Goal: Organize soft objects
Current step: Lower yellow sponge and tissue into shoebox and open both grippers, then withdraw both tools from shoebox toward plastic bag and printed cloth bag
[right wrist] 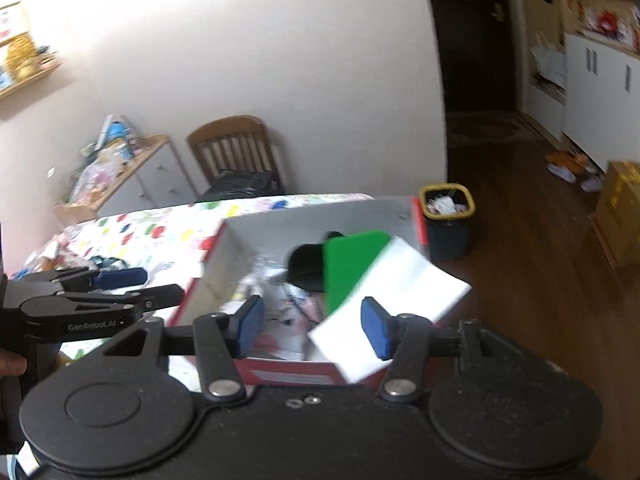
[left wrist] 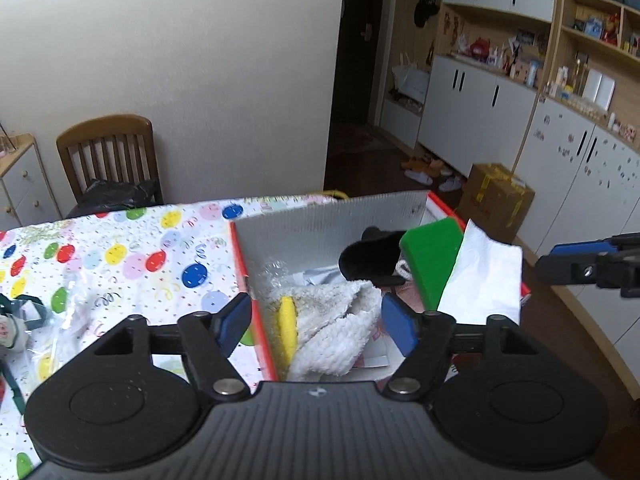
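A red-edged cardboard box [left wrist: 320, 216] stands at the table's right end. In it lie a white fluffy towel [left wrist: 336, 320], a yellow sponge [left wrist: 289, 328], a black soft item [left wrist: 370, 258], a green sponge [left wrist: 434, 260] and a white tissue [left wrist: 484, 280] leaning on the right rim. My left gripper [left wrist: 316, 330] is open and empty just above the box's near side. My right gripper [right wrist: 312, 328] is open and empty over the box [right wrist: 280, 220], near the tissue [right wrist: 392, 304] and green sponge [right wrist: 352, 264]. It also shows at the right edge of the left wrist view [left wrist: 580, 268].
The table has a balloon-print cloth [left wrist: 120, 256] with clear wrappers and small items at its left [left wrist: 16, 320]. A wooden chair [left wrist: 108, 160] holding a black bag stands behind. A waste bin [right wrist: 448, 220] sits on the floor right of the box. Cabinets [left wrist: 480, 108] line the right wall.
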The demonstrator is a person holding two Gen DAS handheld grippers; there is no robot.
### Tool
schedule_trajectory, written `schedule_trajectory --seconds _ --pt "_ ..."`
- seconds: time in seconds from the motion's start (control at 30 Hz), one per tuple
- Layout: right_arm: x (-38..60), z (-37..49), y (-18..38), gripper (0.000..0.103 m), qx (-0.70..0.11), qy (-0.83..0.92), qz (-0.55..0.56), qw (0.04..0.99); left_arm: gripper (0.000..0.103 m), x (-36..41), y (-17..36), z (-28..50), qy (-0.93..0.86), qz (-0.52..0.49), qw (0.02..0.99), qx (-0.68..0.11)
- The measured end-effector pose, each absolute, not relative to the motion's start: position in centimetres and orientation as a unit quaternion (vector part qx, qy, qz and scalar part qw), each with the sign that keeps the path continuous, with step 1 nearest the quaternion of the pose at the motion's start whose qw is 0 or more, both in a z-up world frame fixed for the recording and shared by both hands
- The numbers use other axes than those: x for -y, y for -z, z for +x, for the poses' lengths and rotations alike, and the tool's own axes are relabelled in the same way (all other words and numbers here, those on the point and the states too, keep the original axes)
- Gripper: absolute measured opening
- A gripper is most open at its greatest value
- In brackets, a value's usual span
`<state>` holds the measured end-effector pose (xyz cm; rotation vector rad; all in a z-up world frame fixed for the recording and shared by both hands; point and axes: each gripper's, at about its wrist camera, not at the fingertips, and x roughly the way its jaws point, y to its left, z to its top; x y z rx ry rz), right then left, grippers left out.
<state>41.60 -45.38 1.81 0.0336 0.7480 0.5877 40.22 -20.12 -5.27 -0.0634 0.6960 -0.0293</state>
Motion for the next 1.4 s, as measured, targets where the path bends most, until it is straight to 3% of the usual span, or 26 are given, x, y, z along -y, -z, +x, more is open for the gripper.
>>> schedule_trajectory --seconds 0.07,0.2,0.67,0.8,1.17,1.4 --pt "44.3 40.9 -2.5 0.057 -0.352 -0.298 0.009 0.887 0.072 19.6 4.5 39.0 0.014 -0.035 0.943 -0.33" --pt "41.6 39.6 -3.5 0.062 -0.343 -0.327 0.0 0.881 0.083 18.3 3.2 37.1 0.007 -0.041 0.947 -0.318" --pt "31.4 36.3 -4.6 0.074 -0.34 -0.389 -0.03 0.856 0.086 9.4 2.1 30.8 -0.029 -0.068 0.949 -0.306" --pt "28.2 35.5 -4.3 0.078 -0.345 -0.397 -0.035 0.85 0.099 6.0 2.4 29.2 -0.035 -0.081 0.948 -0.305" --pt "19.6 34.2 -3.3 0.094 -0.358 -0.407 -0.039 0.839 0.102 -3.6 2.3 26.0 -0.066 -0.103 0.951 -0.283" --pt "15.0 34.5 -2.1 0.1 -0.372 -0.409 -0.044 0.832 0.102 -8.5 1.4 26.5 -0.071 -0.048 0.953 -0.289"
